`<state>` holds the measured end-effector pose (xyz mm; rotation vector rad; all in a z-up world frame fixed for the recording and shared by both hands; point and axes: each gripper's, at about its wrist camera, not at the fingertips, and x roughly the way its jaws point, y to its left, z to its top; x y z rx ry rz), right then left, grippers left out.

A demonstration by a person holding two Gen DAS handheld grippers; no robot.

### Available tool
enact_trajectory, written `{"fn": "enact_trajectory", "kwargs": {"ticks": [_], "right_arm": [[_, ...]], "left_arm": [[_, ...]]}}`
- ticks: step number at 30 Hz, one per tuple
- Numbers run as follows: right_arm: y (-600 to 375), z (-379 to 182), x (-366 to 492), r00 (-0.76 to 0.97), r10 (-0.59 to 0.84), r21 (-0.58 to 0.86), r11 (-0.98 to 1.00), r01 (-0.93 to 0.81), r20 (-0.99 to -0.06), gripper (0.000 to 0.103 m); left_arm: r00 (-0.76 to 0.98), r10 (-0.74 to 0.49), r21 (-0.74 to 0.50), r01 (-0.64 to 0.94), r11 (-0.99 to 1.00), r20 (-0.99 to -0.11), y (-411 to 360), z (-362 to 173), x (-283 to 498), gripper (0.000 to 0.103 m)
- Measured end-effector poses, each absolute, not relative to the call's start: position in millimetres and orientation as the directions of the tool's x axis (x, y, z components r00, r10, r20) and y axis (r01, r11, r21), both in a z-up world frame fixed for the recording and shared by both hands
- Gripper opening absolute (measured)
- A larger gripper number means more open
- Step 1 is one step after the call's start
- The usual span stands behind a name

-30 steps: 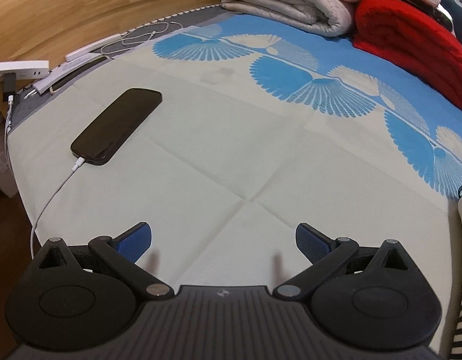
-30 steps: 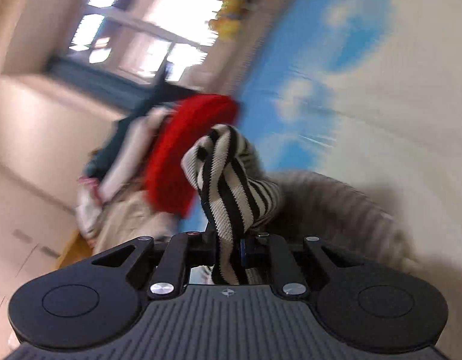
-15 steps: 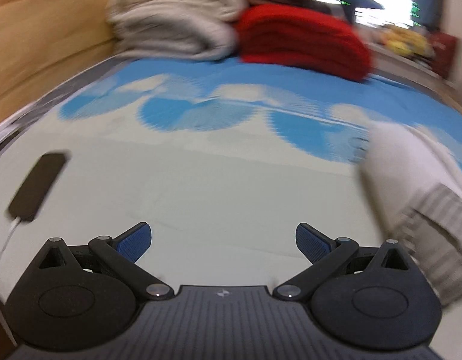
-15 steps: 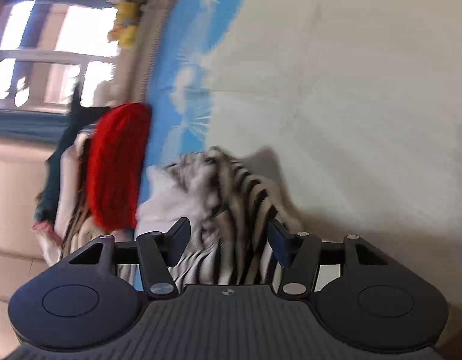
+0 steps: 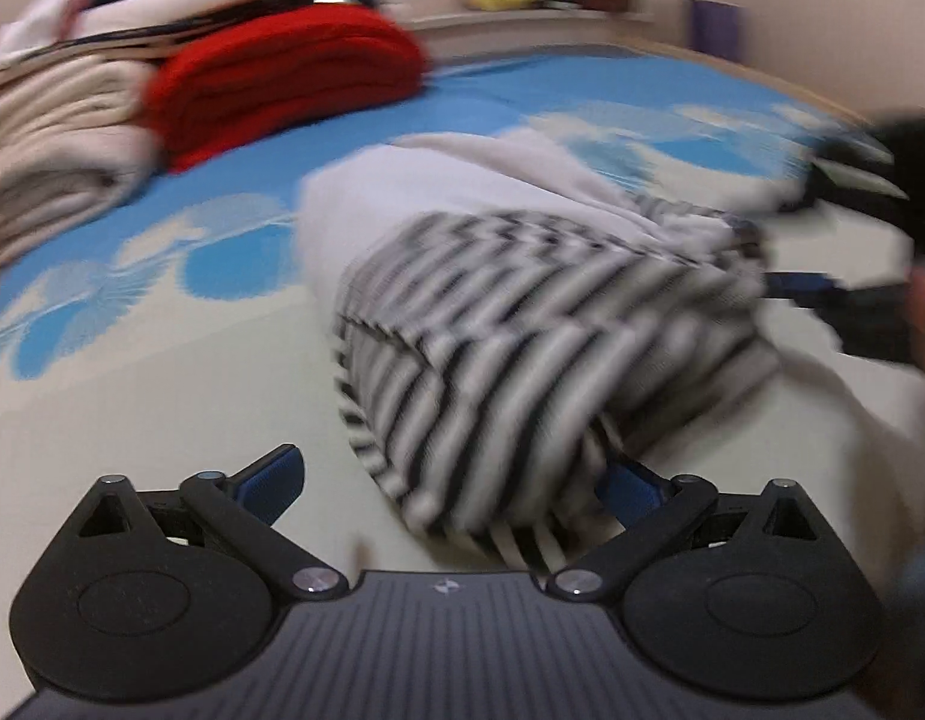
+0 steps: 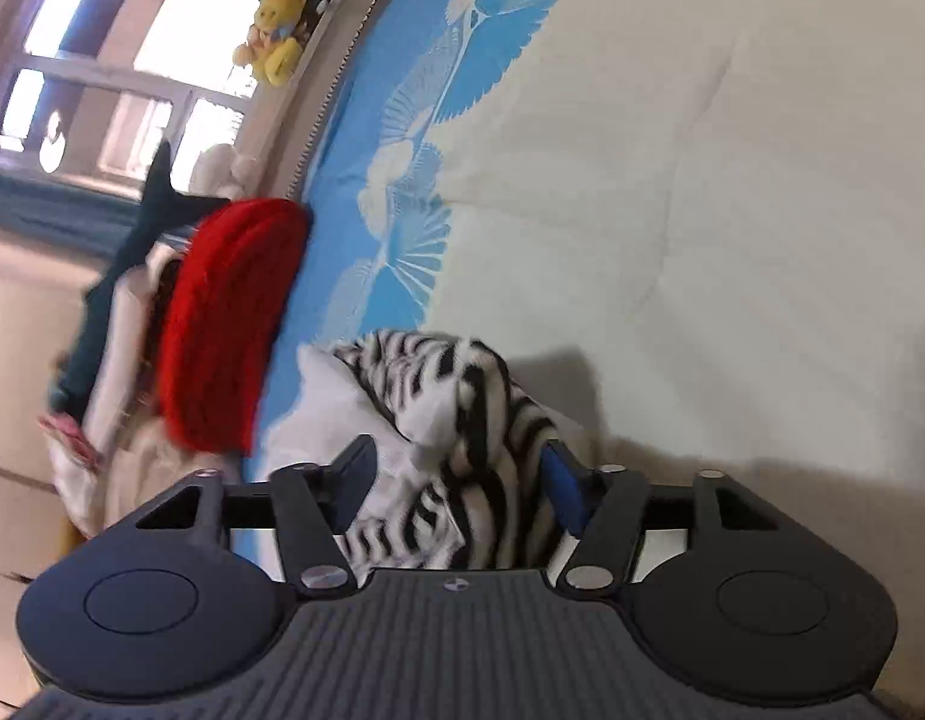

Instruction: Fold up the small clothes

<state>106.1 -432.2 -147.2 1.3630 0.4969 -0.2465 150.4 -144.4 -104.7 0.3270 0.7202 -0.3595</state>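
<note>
Big soft bed cover (image 6: 732,228), cream with blue fan shapes, spread flat under everything. On it at the far edge, a folded fluffy red blanket (image 5: 282,78) beside a pile of folded cream blankets (image 5: 48,144). Nearer, a crumpled small black-and-white striped knit top (image 5: 522,348) lying in a heap on the cream part. Left gripper (image 5: 456,480) wide open, holding nothing, top's edge between its blue pads. Right gripper (image 6: 456,486) open too, loose around the top's other end.

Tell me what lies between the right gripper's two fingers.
In the right wrist view, the right gripper stands open, and the crumpled black-and-white striped garment lies bunched between its fingers on the bedsheet.
</note>
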Motion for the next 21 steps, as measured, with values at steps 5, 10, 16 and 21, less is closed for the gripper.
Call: {"fn": "enact_trajectory", "kwargs": {"ticks": [5,10,16,21], "right_arm": [[-434.9,-141.6,93.6,0.859,0.109,0.839,0.303,0.451,-0.501,0.009],[-431.6,-156.5,97.4,0.776,0.111,0.757,0.342,0.556,-0.62,0.008],[-424.1,-154.7,99.1,0.773,0.079,0.73,0.403,0.552,-0.629,0.019],[-444.2,-106.3,83.1,0.794,-0.062,0.672,0.494,0.551,-0.605,0.051]], "left_arm": [[0.622,-0.282,0.069,0.478,0.876,-0.731,-129.1,-100.1,156.6,0.056],[0.568,-0.213,0.101,0.47,0.877,-0.795,-103.7,-126.4,171.5,0.055],[0.543,-0.218,0.043,0.428,0.903,-0.811,-60.8,-119.6,175.0,0.065],[0.6,-0.304,-0.043,0.409,0.912,-0.74,-25.6,-72.1,177.0,0.085]]}}
